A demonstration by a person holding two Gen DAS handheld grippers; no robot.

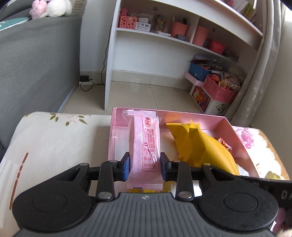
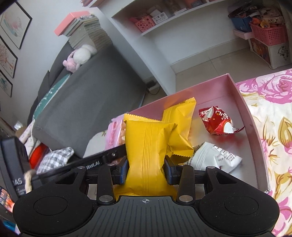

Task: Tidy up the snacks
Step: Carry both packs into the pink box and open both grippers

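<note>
Left gripper (image 1: pixel 144 166) clamps a pink packet (image 1: pixel 144 145) between its blue pads (image 1: pixel 126 168), packet upright, top end leaning away, held over the near-left part of the pink box (image 1: pixel 235 131). Right gripper (image 2: pixel 145 169) pinches a yellow packet (image 2: pixel 146 145) at its waist, fingers closed on it, wrapper creased where squeezed, also over the box. From the right wrist view the left gripper's body shows as a black bar at left, with the pink packet (image 2: pixel 115 134) just behind the yellow one.

Inside the box: a second yellow packet (image 2: pixel 179 127) just behind the held one, touching or overlapping it, cannot tell which. White packet (image 2: pixel 217 157) lies on the box floor right of the right gripper's fingers. Red packet (image 2: pixel 218 121) farther back, crumpled, apart from the white one. Box sits on a table with a floral cloth (image 2: pixel 270 113), pink roses to the right side.

Beyond the table: tiled floor (image 1: pixel 138 94), grey sofa (image 1: pixel 36 60) at left with a plush toy (image 1: pixel 53 8) on its back, and a stack of books (image 2: pixel 85 27). White shelf unit (image 1: pixel 113 54) against the wall holds pink baskets (image 1: pixel 127 21) and cups. Red basket (image 1: pixel 219 89) on a storage box at far right. Framed pictures (image 2: pixel 14 23) on the wall.
</note>
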